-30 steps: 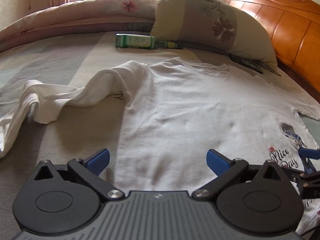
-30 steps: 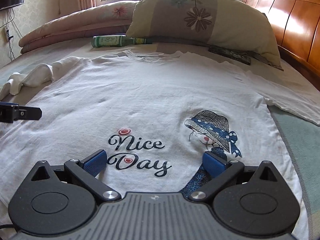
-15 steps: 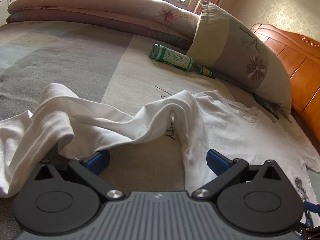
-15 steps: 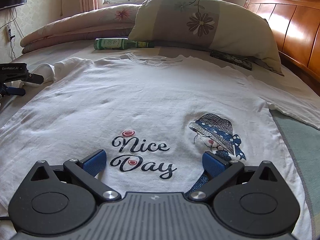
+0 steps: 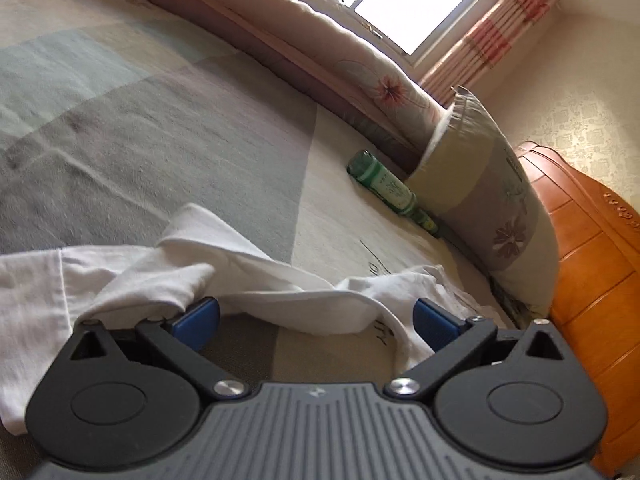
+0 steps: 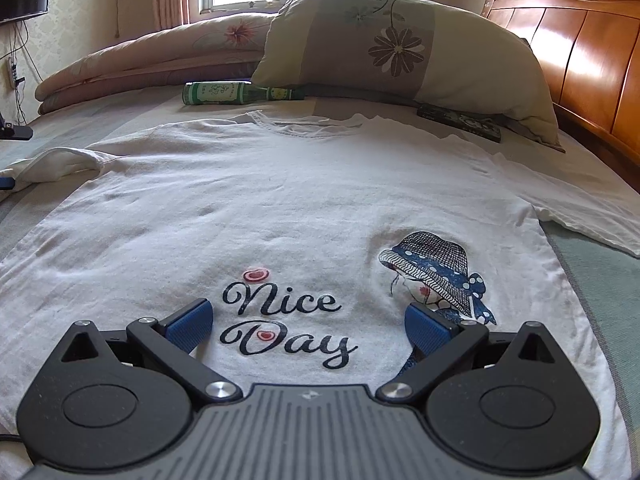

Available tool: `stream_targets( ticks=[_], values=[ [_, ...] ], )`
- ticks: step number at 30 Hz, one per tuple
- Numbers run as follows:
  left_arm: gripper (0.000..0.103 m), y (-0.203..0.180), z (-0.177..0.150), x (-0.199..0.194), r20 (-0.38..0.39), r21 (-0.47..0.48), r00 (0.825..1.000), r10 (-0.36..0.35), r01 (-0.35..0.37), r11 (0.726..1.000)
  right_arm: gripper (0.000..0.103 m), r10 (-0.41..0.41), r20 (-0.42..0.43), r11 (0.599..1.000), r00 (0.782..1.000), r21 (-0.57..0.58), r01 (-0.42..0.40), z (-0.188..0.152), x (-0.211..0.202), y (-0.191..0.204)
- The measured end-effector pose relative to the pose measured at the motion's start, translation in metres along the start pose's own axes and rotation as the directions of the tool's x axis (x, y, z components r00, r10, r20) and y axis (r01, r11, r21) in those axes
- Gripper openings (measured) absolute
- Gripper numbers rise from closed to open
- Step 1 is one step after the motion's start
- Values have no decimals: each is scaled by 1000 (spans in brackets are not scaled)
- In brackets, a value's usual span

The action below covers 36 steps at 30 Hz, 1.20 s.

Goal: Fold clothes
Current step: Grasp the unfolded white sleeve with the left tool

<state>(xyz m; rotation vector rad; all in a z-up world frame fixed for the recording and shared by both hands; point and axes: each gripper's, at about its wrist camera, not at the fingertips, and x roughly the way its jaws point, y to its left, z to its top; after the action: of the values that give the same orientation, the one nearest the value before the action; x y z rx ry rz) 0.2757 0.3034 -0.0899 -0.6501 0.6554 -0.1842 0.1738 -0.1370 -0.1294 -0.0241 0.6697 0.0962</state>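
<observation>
Judging by the white T-shirt (image 6: 280, 200) lying flat and unfolded with its left sleeve (image 5: 224, 276) crumpled, we have every fold ahead of us, left gripper (image 5: 316, 320) and right gripper (image 6: 308, 324) both spread wide and empty.

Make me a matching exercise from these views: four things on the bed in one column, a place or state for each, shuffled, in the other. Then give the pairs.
Things:
1. green bottle
2. white T-shirt
3. bunched sleeve
4. floral pillow

Places or states:
A. spread flat, print facing up
B. propped up beside the wooden headboard
C. lying on its side, neck toward the pillow
D. rumpled just ahead of the open left gripper

Pairs: 1-C, 2-A, 3-D, 4-B
</observation>
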Motion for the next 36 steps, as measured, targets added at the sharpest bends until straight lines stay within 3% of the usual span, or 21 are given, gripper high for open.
stream_targets(
  ticks=[2,3,4,8,10,13,15,16,18,21,24,26,28,32,34,36],
  values=[
    [102,0,-3,0,-108,15,993,-38,40,999,103,1,0,1000,1000,0,-1,0,0,0],
    [102,-1,-6,1,-149,29,988,-25,29,999,103,1,0,1000,1000,0,-1,0,-1,0],
    [102,-1,-9,1,-140,49,990,-5,12,999,103,1,0,1000,1000,-1,-1,0,-1,0],
    [102,10,-9,0,-24,36,999,25,-24,999,103,1,1,1000,1000,-1,-1,0,-1,0],
    [102,18,-4,3,50,32,996,77,-78,996,103,1,0,1000,1000,-1,-1,0,0,0],
    [102,30,0,2,124,-54,991,51,-44,998,103,1,0,1000,1000,-1,-1,0,0,0],
    [102,25,0,-6,210,-36,965,155,-151,988,103,1,0,1000,1000,0,-1,0,0,0],
    [102,20,0,-12,253,-17,940,230,-233,972,103,1,0,1000,1000,-1,-1,0,0,0],
    [102,16,2,-22,281,-7,928,245,-253,967,103,1,0,1000,1000,-1,-1,0,0,0],
    [102,21,8,-24,146,-42,981,127,-122,992,103,1,0,1000,1000,0,-1,0,0,0],
    [102,19,5,-28,87,-73,995,41,-35,997,103,1,1,1000,1000,0,-1,0,0,0],
    [102,14,3,-24,-4,-72,1000,23,-23,997,103,0,1,1000,1000,0,0,0,0,0],
    [102,7,0,-26,12,-38,999,41,-41,998,103,0,0,1000,1000,0,0,0,0,0],
    [102,11,-2,-3,-95,-25,990,100,-103,994,103,-3,-16,1000,1000,-17,3,5,-5,7],
    [102,16,-2,-1,-45,-49,994,97,-99,994,103,23,-18,999,1000,-38,-23,10,-13,15],
    [102,17,3,2,-2,-50,991,137,-137,989,103,83,20,995,996,-63,-81,16,-26,30]
  ],
)
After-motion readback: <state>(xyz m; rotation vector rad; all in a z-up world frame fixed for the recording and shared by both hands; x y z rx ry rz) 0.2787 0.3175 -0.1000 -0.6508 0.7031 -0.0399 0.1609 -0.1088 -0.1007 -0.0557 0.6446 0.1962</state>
